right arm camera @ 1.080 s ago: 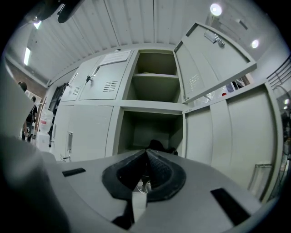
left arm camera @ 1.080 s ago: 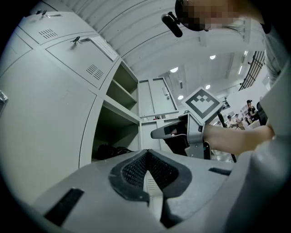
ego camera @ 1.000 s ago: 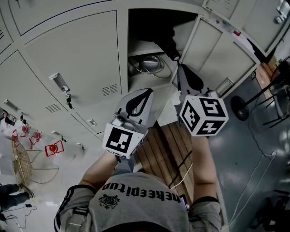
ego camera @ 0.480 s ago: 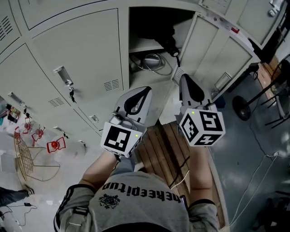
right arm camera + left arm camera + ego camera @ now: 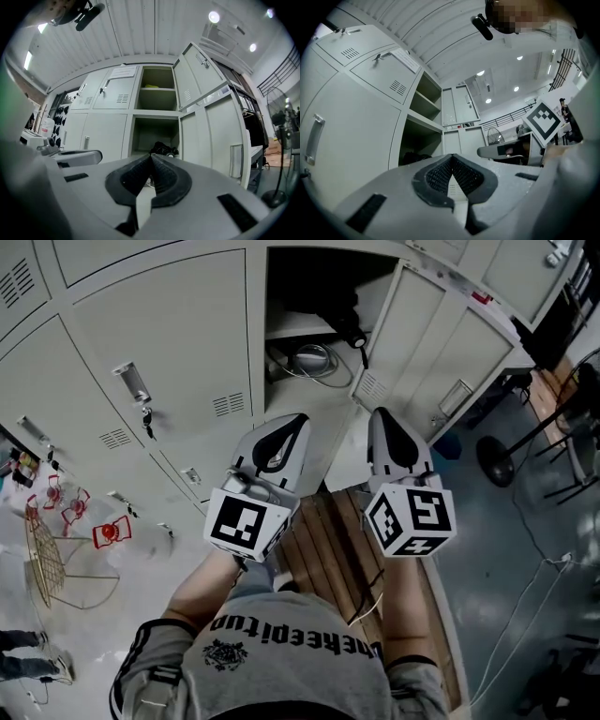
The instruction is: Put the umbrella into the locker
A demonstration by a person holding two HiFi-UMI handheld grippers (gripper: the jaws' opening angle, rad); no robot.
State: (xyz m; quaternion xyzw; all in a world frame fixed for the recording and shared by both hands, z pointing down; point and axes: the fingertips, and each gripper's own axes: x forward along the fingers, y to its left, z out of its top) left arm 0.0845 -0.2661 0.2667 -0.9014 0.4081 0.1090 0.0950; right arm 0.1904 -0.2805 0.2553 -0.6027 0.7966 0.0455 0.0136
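— Where's the umbrella (image 5: 161, 148)?
— On my screen it lies inside the open locker (image 5: 154, 112).
— Your claws?
— I see the left claw (image 5: 452, 157) and right claw (image 5: 151, 157) both pinched together, holding nothing.

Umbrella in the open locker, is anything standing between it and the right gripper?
Nothing visible does. The right gripper, fingers shut and empty, faces the black umbrella in the lower compartment across open air; the locker door is swung aside at right.
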